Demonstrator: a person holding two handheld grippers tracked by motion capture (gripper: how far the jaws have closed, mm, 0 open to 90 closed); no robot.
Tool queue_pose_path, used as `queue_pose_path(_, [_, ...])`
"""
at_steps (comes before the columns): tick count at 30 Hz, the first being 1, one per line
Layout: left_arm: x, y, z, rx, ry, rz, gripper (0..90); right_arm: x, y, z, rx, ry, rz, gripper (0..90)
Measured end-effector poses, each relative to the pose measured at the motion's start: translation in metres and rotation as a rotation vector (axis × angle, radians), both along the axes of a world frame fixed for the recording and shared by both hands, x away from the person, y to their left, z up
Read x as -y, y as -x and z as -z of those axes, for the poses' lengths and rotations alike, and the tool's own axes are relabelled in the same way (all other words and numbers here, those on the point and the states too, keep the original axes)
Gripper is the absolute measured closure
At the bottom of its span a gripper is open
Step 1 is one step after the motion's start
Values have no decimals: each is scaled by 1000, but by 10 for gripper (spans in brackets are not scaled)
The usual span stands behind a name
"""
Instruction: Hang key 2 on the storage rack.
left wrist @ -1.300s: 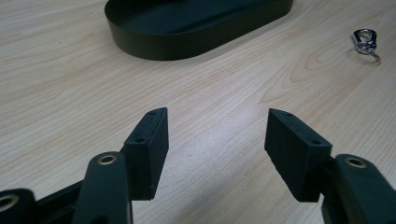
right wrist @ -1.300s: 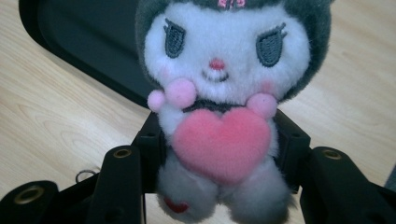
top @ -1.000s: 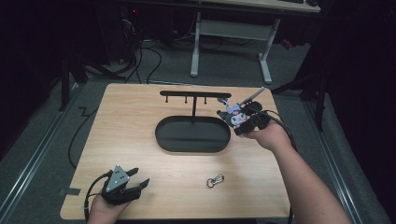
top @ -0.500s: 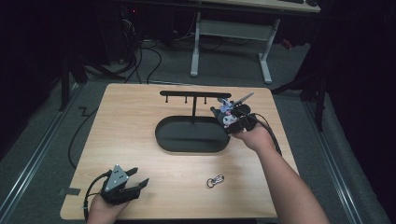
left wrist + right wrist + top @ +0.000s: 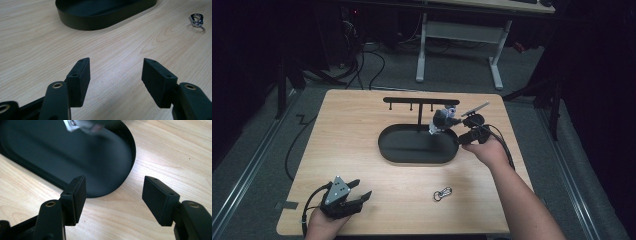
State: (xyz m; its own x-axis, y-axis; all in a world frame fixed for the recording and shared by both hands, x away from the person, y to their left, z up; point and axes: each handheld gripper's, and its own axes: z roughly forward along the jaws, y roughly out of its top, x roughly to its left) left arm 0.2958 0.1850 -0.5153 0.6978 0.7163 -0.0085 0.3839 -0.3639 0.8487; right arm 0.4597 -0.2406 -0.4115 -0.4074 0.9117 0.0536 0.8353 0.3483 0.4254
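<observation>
High view, right gripper [image 5: 458,131] being held with jaws just opened wide and empty, grey keychain [image 5: 443,120] hanging just beyond, black tray [image 5: 388,145] below, left gripper [image 5: 357,196] being rested wide on the bench [image 5: 352,125].

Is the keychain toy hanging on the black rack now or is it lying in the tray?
Hanging: the keychain toy dangles from the rack above the tray; the right tongs are open, holding nothing.
</observation>
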Motion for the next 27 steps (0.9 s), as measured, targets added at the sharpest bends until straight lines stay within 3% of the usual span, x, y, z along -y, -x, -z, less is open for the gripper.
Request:
queue_pose_path(7, [2,1,0,-1,-8,4,404,6,29,-2,46,-32,-28,381])
queue_pose_path(16, [4,1,1,-4,-11,2,405,19,70,16,103,-46,-64,405])
queue_pose_path(23, [9,1,3,-7,-23,15,405,29,100,38,196,-109,-77,452])
queue_pose_path(27, [11,2,3,-6,-27,22,405,30,121,60,249,-187,-67,473])
